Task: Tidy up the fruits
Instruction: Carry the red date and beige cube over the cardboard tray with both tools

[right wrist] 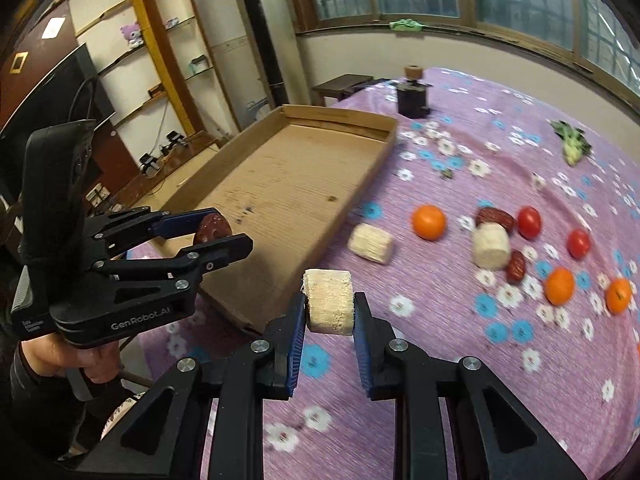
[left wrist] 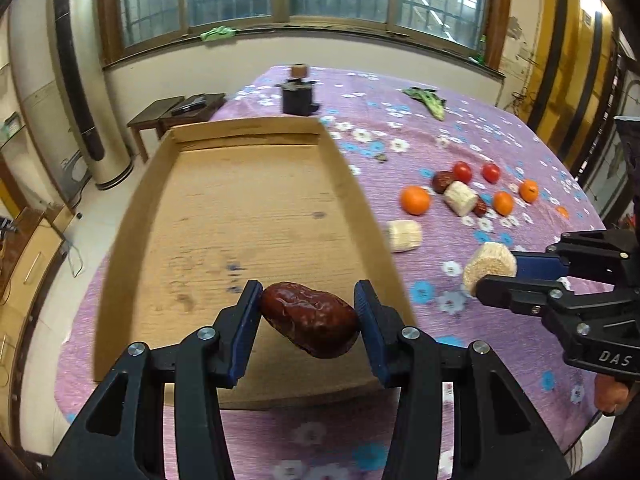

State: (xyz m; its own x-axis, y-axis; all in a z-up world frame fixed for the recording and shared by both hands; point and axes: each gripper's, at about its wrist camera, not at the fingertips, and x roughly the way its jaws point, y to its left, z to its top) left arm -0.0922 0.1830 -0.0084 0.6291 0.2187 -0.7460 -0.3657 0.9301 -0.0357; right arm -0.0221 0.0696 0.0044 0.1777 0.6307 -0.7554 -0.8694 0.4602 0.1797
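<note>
My left gripper (left wrist: 308, 312) is shut on a dark red date (left wrist: 310, 318) and holds it above the near end of the cardboard tray (left wrist: 132, 216). My right gripper (right wrist: 329, 312) is shut on a pale corn piece (right wrist: 329, 300) above the purple cloth, right of the tray (right wrist: 360, 184). In the left wrist view the right gripper (left wrist: 496, 274) shows at the right with the corn piece (left wrist: 489, 266). In the right wrist view the left gripper (right wrist: 216, 232) shows at the left with the date (right wrist: 213, 227). Oranges (right wrist: 429, 221), tomatoes (right wrist: 529, 222), dates (right wrist: 495, 216) and corn pieces (right wrist: 370, 243) lie on the cloth.
A black stand with a wooden spool (left wrist: 298, 92) stands beyond the tray's far end. A green vegetable (left wrist: 428, 100) lies at the far right of the table. A small dark side table (left wrist: 176, 110) and a tall air conditioner (left wrist: 76, 76) stand off the table's left side.
</note>
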